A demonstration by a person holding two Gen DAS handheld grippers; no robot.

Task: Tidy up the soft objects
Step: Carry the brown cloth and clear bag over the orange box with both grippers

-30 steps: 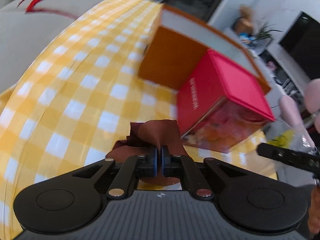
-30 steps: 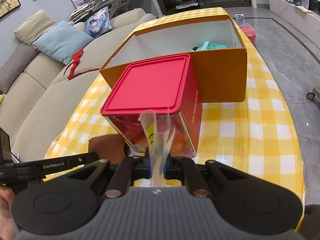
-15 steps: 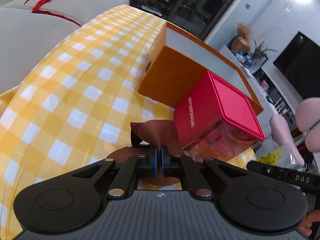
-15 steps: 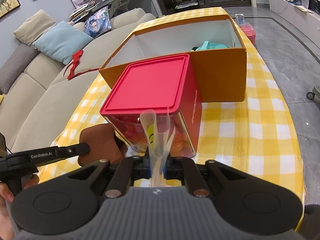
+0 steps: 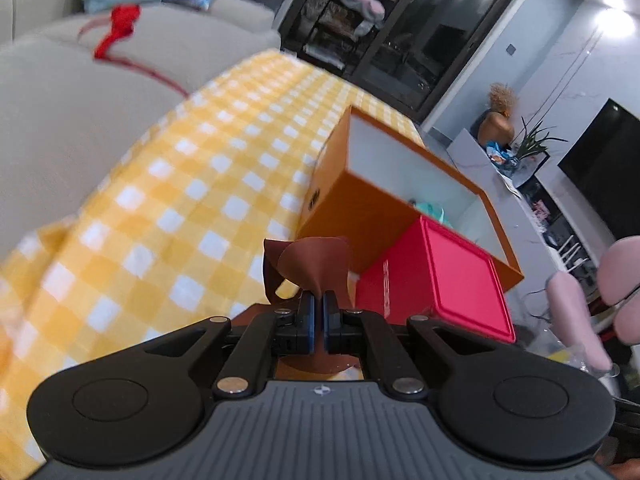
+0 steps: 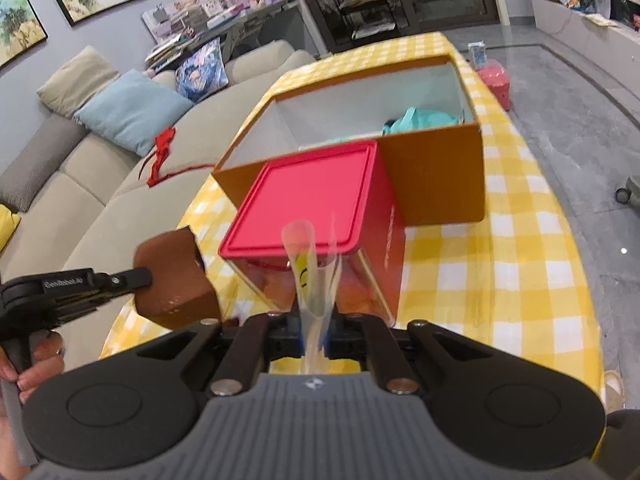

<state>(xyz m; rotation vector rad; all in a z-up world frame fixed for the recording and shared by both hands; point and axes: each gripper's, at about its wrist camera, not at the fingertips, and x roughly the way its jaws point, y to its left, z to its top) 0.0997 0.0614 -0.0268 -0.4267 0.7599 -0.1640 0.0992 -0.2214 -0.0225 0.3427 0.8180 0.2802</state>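
Landmark: red-lidded container (image 6: 316,204) on the yellow-checked surface (image 6: 532,264).

Left claw (image 5: 319,318): pinched tight on a fold of brown soft object (image 5: 316,268); material fans out above the pads. In the right wrist view, brown object (image 6: 172,276) held clear of the surface, to the left of the container and near its front corner. Bare fingers (image 6: 40,364) wrapped on the handle at lower left.

Right claw (image 6: 314,340): jaws closing on a clear plastic bag (image 6: 310,264) with a yellow mark; film stands up between the pads, directly in front of the container's clear wall.

Orange box (image 6: 436,176): open-topped, touching the container's far side. Teal soft item (image 6: 420,120) inside, at the box's right end.

Beige sofa (image 6: 80,184) left of the surface.
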